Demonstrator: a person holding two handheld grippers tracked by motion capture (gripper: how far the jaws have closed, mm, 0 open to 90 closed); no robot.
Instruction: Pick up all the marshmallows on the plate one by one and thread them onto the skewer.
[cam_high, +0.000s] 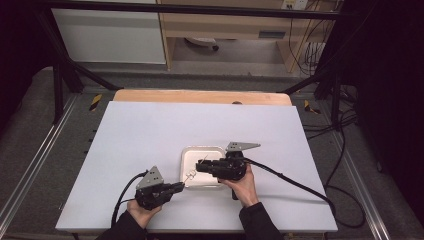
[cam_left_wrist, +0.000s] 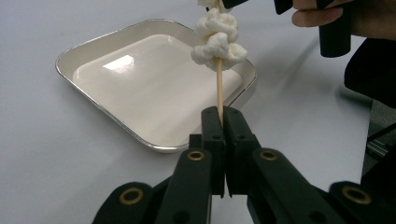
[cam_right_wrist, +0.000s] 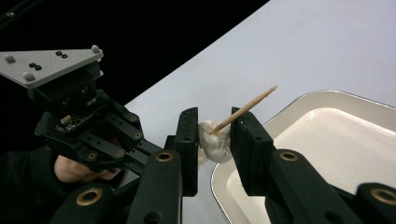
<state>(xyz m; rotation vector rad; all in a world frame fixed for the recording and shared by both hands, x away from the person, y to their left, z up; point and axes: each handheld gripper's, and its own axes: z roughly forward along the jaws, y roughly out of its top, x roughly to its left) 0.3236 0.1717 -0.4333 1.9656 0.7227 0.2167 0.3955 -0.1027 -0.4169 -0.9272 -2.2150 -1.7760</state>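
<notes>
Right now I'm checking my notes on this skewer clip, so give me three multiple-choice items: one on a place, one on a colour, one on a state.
1. Where is the tray?
A. on the white table top, between the two grippers
B. on the floor
C. on the wooden strip at the far edge

2. What colour are the lumps on the skewer?
A. red
B. white
C. green

3. How does the left gripper stand?
A. wide open, apart from the skewer
B. shut on the tray rim
C. shut on the skewer's bare end

Answers:
1 A, the high view shows the tray on the table between both grippers.
2 B, the left gripper view shows pale white lumps.
3 C, the jaws press on the stick, while the right gripper straddles a lump.
</notes>
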